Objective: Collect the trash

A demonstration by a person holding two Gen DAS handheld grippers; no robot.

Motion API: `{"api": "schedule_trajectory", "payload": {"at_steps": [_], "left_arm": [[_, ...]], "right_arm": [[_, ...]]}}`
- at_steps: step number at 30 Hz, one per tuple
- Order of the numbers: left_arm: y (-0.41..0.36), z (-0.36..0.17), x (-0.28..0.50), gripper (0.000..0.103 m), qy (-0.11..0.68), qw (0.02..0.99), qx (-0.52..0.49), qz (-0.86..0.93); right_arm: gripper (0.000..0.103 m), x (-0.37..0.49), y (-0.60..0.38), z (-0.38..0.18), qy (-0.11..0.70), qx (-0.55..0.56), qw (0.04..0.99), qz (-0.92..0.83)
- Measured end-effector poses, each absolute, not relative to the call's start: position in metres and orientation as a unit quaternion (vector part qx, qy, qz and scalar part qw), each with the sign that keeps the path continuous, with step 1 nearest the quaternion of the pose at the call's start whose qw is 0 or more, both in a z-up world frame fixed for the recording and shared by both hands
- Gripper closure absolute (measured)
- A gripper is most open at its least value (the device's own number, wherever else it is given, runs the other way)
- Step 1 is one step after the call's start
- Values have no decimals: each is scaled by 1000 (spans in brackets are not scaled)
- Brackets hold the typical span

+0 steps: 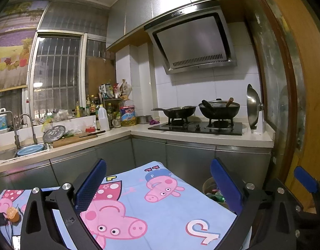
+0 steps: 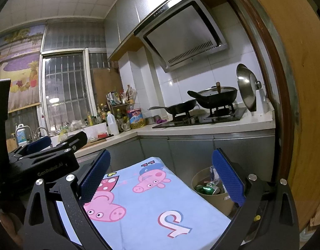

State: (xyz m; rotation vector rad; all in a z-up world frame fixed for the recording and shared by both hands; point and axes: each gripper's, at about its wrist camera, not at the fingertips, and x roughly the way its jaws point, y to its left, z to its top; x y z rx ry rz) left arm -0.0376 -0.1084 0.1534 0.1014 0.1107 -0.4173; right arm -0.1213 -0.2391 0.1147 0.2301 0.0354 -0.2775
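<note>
A table under a light blue cartoon-pig cloth [image 1: 160,204] fills the foreground and shows in the right wrist view [image 2: 151,204] too. A beige trash bin [image 2: 214,200] stands on the floor at its right edge, holding a green can [image 2: 207,190] and wrappers; it is partly hidden in the left wrist view [image 1: 209,184]. An orange peel [image 1: 13,214] lies on the cloth at far left beside a dark scrap. My left gripper [image 1: 157,184] is open and empty above the cloth. My right gripper [image 2: 160,175] is open and empty above the cloth, near the bin.
Grey kitchen cabinets [image 1: 180,156] and an L-shaped counter [image 1: 201,137] stand behind the table, with a hob carrying two pans [image 1: 201,110], bottles and a sink [image 1: 5,154]. A wooden door frame [image 2: 284,104] bounds the right side.
</note>
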Motion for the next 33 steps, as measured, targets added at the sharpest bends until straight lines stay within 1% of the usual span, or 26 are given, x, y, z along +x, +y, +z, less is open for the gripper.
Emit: {"api": "schedule_trajectory", "payload": {"at_steps": [27, 33], "left_arm": [[-105, 149, -30, 4, 76, 971, 57, -220], [-102, 141, -24, 4, 94, 968, 60, -224]], "right_arm": [[6, -124, -235, 113, 21, 121, 983, -137], [6, -125, -237, 112, 20, 124, 982, -139]]}}
